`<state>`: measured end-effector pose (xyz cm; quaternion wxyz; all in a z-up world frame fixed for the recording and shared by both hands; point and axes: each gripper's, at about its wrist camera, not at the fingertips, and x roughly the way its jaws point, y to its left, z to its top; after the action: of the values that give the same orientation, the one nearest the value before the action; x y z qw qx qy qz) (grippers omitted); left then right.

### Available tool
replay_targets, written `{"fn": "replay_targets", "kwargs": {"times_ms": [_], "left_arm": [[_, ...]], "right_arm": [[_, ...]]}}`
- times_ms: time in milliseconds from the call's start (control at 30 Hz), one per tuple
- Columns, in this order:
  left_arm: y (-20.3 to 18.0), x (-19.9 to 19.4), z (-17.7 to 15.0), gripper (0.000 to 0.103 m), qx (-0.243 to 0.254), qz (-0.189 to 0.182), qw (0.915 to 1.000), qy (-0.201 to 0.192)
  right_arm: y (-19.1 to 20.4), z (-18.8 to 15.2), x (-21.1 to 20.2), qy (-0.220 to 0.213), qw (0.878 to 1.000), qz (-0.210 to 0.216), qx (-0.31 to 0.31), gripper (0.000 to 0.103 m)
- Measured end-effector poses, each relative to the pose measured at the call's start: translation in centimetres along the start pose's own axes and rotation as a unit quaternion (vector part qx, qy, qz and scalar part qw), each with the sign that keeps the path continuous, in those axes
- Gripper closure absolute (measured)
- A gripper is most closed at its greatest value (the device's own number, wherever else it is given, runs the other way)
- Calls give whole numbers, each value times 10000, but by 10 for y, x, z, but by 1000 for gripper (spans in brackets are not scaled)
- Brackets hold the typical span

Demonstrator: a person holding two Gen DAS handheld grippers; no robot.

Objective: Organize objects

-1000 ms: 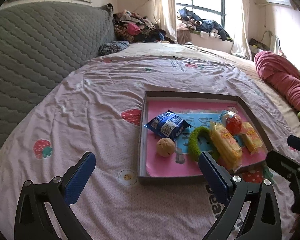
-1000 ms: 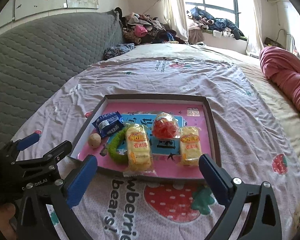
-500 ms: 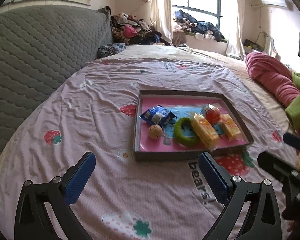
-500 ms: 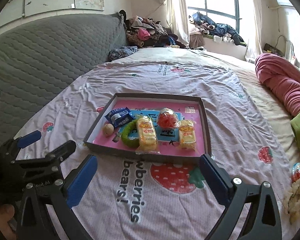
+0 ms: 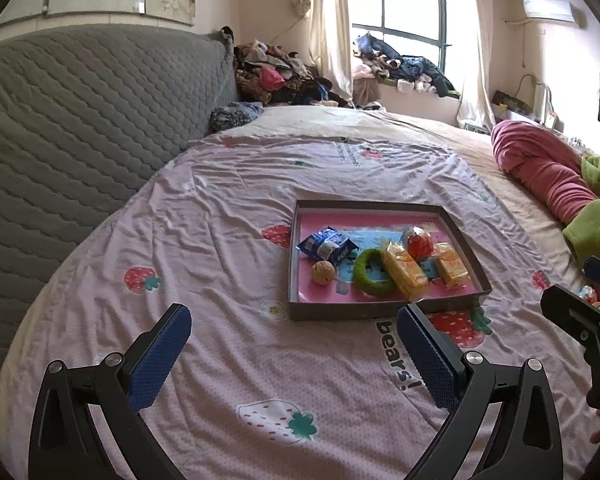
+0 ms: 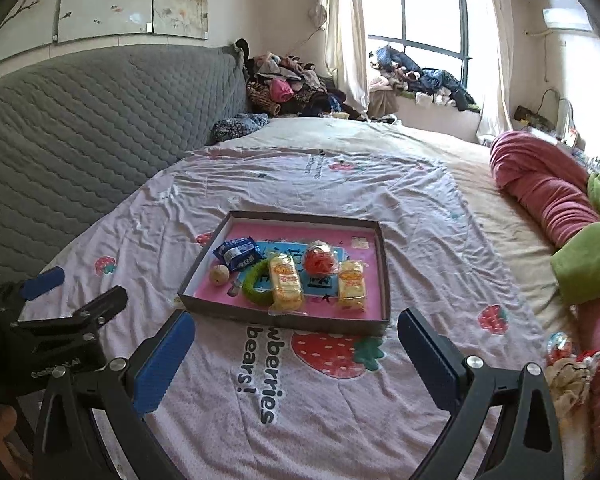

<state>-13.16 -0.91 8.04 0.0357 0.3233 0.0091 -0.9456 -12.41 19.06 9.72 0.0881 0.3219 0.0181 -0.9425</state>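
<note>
Left gripper point(image 5: 294, 344) is hanging wide-spread and empty over the bedsheet point(image 5: 204, 240); the tray point(image 6: 284, 317), holding a blue packet point(image 6: 238, 255), green ring point(image 6: 256, 286) and yellow packs point(image 6: 286, 284), is sitting just ahead. Right gripper point(image 6: 296, 342) is gaping too, carrying nothing. Risk I'm reading: soft bedding is giving underneath, so a push on the rim is likely tipping everything.

Matt cardboard tray point(image 5: 384, 313); glossy plastic snack wrappers point(image 5: 405, 270); fuzzy green ring point(image 5: 370, 272); creased cotton bedsheet point(image 5: 220, 240); quilted grey headboard point(image 5: 80, 120)
</note>
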Motion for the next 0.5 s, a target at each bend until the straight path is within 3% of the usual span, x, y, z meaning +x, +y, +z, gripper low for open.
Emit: {"fn": "replay_targets", "kwargs": {"times_ms": [500], "left_arm": [[4,-53,-10,1,-94,-54,9999,-103]], "right_arm": [[-8,-11,-54,-238,9995,-199,-51,0]]}}
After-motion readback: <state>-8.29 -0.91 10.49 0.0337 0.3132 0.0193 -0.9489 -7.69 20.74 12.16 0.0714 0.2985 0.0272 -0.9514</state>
